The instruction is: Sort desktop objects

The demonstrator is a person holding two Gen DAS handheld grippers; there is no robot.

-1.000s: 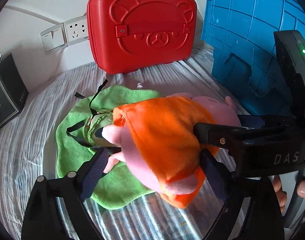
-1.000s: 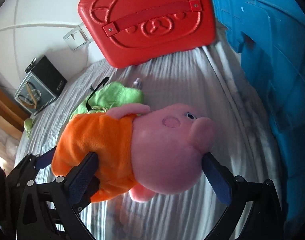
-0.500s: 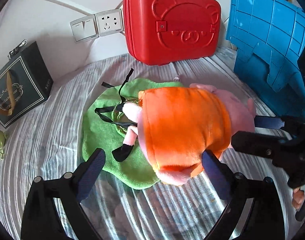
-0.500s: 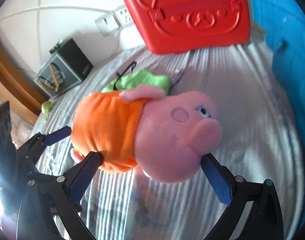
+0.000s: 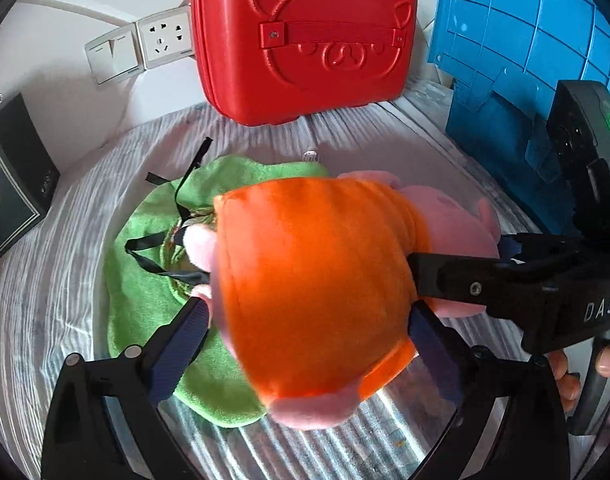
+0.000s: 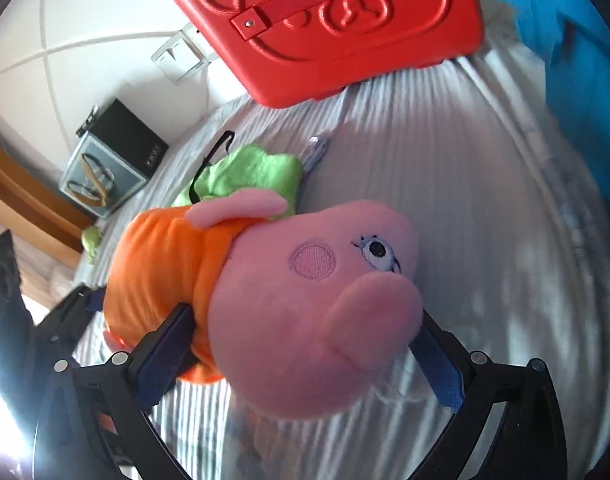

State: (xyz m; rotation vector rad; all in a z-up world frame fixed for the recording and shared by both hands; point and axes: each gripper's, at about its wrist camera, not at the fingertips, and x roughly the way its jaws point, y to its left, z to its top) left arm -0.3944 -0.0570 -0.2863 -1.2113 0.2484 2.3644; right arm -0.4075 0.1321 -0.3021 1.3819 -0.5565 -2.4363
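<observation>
A: What changed over the last half second?

B: The left gripper point(image 5: 305, 340) has moved in on the plush pig point(image 5: 325, 280); its orange body now sits between the blue pads, which are closing on it, and I can't tell whether they press the plush.

A: And the other one?

B: The right gripper point(image 6: 305, 356) pinches the pig's pink head, one pad at the neck, one under the snout. The toy hangs lifted above the middle of the striped bed sheet point(image 6: 465, 200).

A: How does it look?

B: Pink head with a stitched eye and cheek, orange dress, pink feet.

A: Anything around it?

B: Under it lies a green cloth point(image 5: 145, 312) with black straps. At the sheet's far edge a red bear-embossed case point(image 5: 305, 40) stands shut against the wall. A blue plastic crate point(image 5: 525, 60) stands at the right edge, a dark gift bag point(image 5: 13, 184) at the left edge.
</observation>
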